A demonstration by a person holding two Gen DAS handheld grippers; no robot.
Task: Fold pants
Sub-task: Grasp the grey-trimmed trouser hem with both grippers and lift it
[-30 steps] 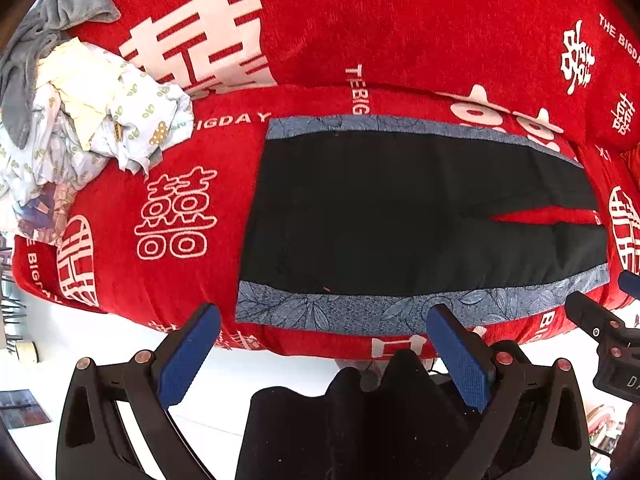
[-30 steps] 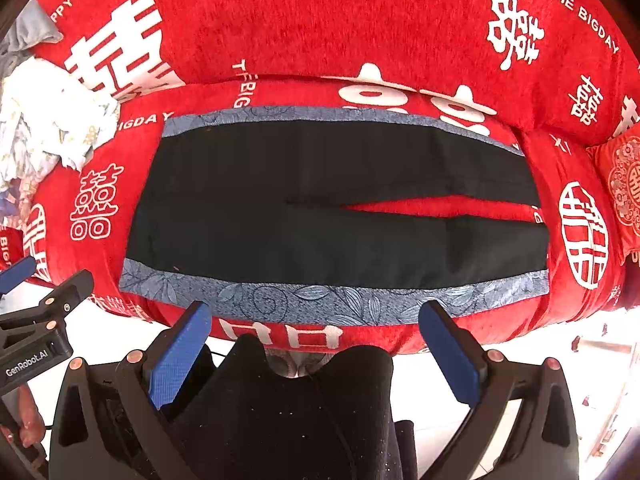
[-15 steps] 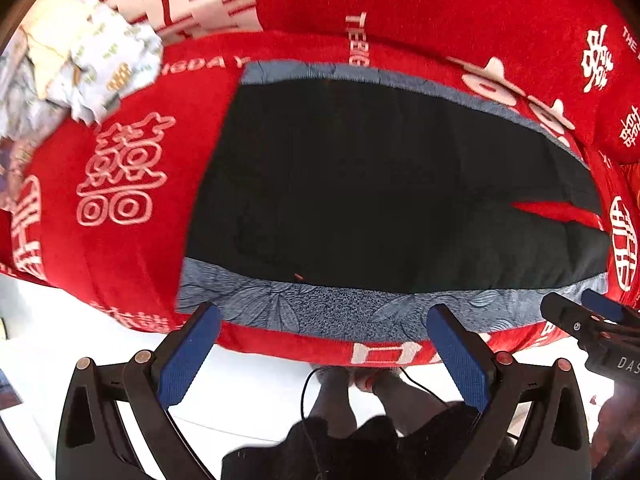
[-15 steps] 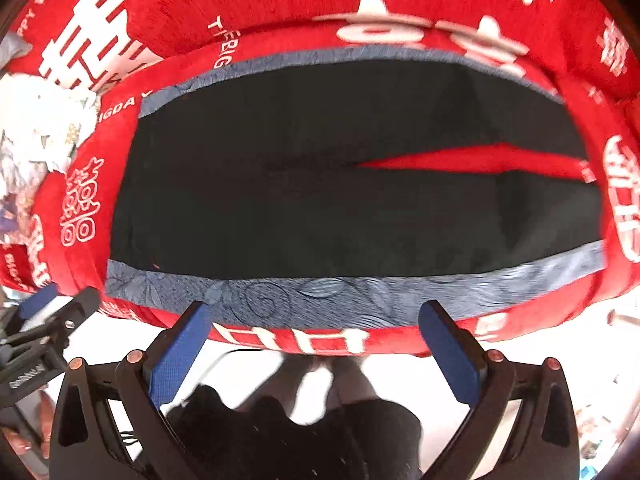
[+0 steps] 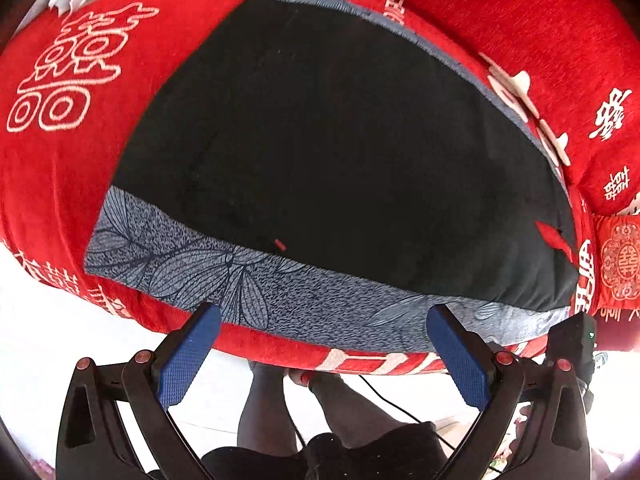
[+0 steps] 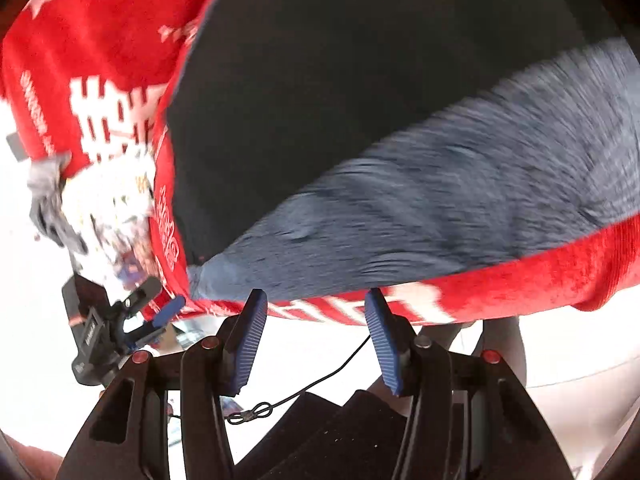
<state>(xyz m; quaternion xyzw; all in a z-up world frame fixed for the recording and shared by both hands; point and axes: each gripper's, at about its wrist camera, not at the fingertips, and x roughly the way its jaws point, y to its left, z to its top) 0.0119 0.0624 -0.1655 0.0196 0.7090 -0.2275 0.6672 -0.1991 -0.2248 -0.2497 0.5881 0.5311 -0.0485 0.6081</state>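
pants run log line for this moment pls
pants: flat on red sofa cover | left tongs: open, empty | right tongs: closing, empty

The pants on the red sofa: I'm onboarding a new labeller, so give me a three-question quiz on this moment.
1. True or false: the pants lie spread flat on the red sofa cover.
2. What runs along the pants' near edge? A) a white drawstring B) a grey-blue leaf-print band C) a row of buttons
3. Is any cloth between the pads of the left gripper or the right gripper?

Key
1. True.
2. B, the leaf-print band.
3. No. The left is wide open at the sofa's front edge; the right's jaws are closing, with no cloth between them yet.
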